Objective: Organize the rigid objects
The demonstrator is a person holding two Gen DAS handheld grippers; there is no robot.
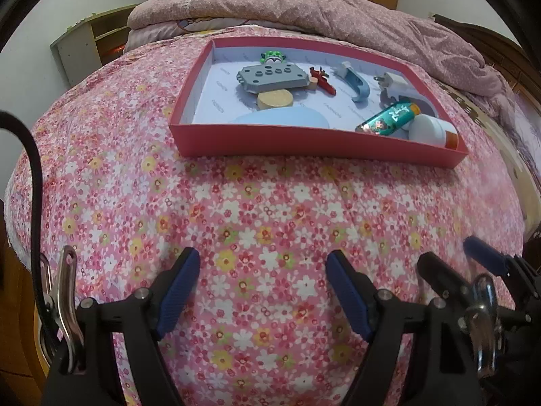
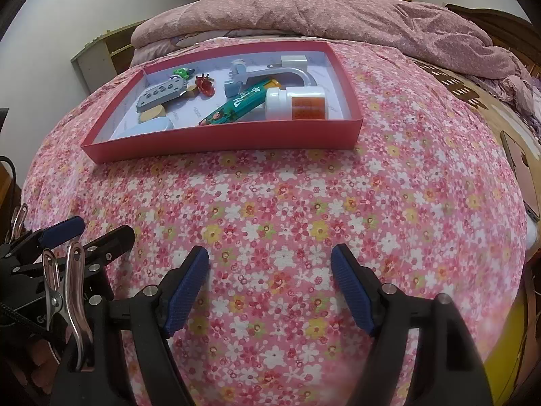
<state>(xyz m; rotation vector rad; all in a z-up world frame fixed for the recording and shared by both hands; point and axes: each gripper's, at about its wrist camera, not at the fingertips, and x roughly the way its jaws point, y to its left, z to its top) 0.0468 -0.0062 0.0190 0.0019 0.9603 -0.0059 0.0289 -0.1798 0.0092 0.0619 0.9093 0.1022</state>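
A shallow red box lies on the flowered bedspread and holds several small items. Among them are a grey studded plate, a green tube, a white bottle with an orange label, a wooden disc and a light blue oval piece. My left gripper is open over bare bedspread, well short of the box. My right gripper is also open and holds nothing. Each gripper shows at the edge of the other's view.
A rumpled pink quilt is piled behind the box. A low shelf unit stands at the far left by the wall. A phone lies at the bed's right edge. Flowered bedspread stretches between grippers and box.
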